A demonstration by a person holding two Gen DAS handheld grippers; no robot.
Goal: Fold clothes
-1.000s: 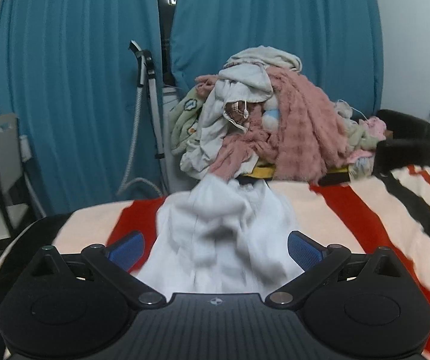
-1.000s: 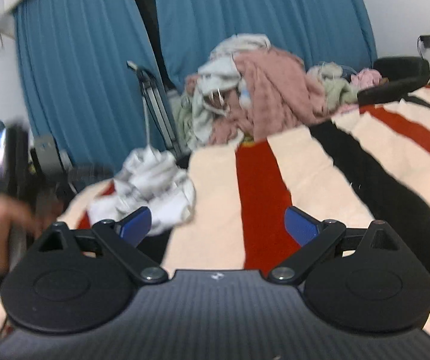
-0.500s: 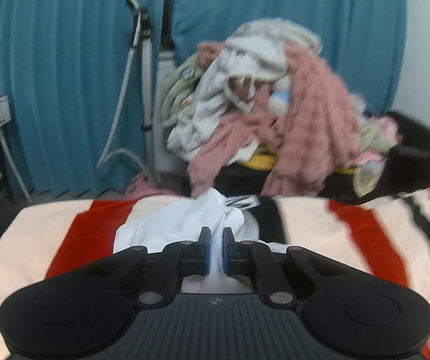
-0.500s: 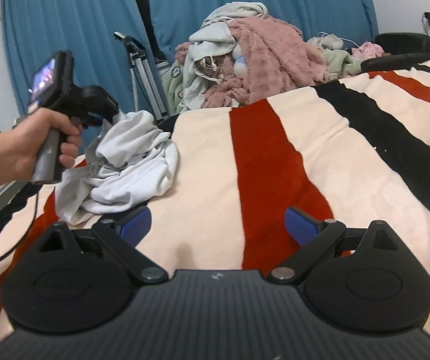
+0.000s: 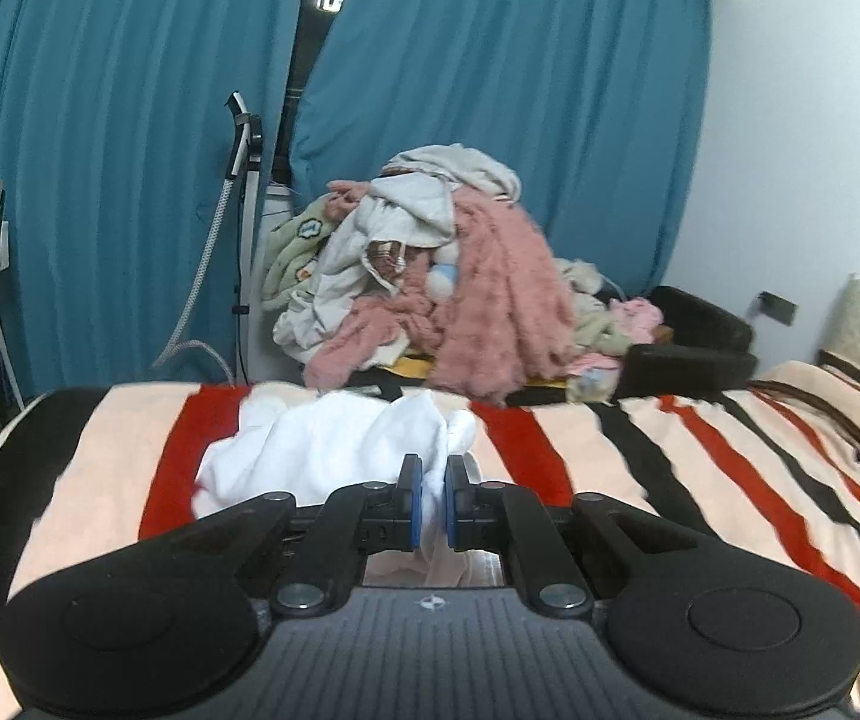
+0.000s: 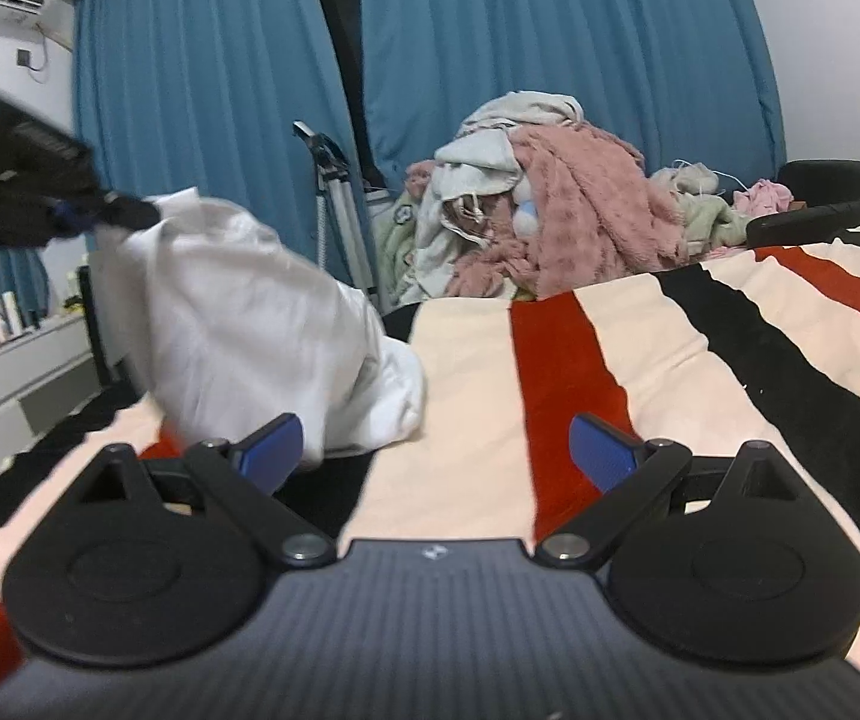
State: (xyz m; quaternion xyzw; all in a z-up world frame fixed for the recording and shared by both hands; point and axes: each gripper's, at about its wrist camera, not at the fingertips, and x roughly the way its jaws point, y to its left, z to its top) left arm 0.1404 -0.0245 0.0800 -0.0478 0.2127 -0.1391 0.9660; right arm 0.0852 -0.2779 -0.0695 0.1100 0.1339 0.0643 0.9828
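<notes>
A crumpled white garment [image 5: 333, 450] lies on the striped bed cover [image 5: 700, 462]. My left gripper [image 5: 433, 501] is shut on a fold of it, with white cloth pinched between the blue pads. In the right wrist view the left gripper [image 6: 69, 213] is raised at the far left and lifts the white garment [image 6: 237, 324], which hangs down to the bed cover [image 6: 478, 396]. My right gripper [image 6: 437, 450] is open and empty, low over the bed, just right of the hanging cloth.
A big heap of pink, white and green clothes [image 5: 430, 288] sits on a dark chair past the bed's end, before blue curtains [image 5: 490, 90]. A garment steamer pole [image 5: 246, 228] stands left of it. A white desk [image 6: 15, 372] is at the far left.
The left gripper shut on the white garment and has since lifted it up off the bed. The right gripper stayed open and moved closer to the cloth.
</notes>
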